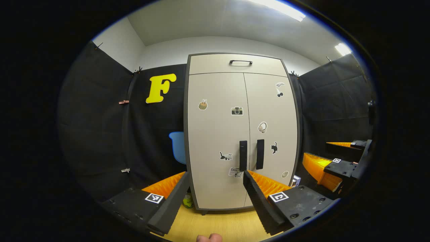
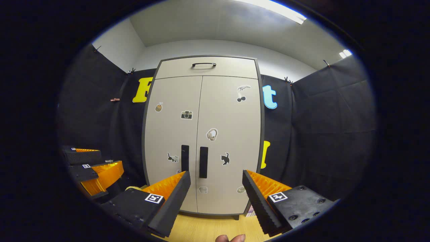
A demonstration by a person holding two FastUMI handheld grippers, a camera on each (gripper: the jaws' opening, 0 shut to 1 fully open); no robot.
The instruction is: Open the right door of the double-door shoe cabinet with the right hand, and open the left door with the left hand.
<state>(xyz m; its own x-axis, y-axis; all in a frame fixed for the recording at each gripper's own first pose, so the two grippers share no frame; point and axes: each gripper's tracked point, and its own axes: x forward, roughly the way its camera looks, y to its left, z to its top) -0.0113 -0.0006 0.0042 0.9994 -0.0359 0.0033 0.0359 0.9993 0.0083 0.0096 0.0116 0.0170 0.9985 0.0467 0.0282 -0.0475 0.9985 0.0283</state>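
Left gripper view: the shoe cabinet (image 1: 240,131) stands upright ahead with both doors closed, seam unbroken from top drawer to base. The left gripper (image 1: 215,183) is spread wide with nothing between its fingers, well short of the cabinet face. The left door handle (image 1: 243,155) sits at about 1 o'clock from the gap, just above the tip of the right-hand finger; the right door handle (image 1: 260,154) stands just beside it across the seam. The right gripper (image 1: 336,161) shows at 3 o'clock, also parted. Right gripper view: the right gripper (image 2: 216,183) hangs open and empty, short of the doors. The right door handle (image 2: 203,162) lies at roughly 11 o'clock from the gap, the left door handle (image 2: 184,158) just beyond it. The left gripper (image 2: 89,166) shows at 9 o'clock; its spread appears open, though the edge distortion makes this uncertain. Judgement: the approach to the right door is in hand. The right gripper should shift toward 11 o'clock, straddle only its own handle, close on the bar, then pull in an arc about the outer hinge. The handles stand close; catching both is the risk.
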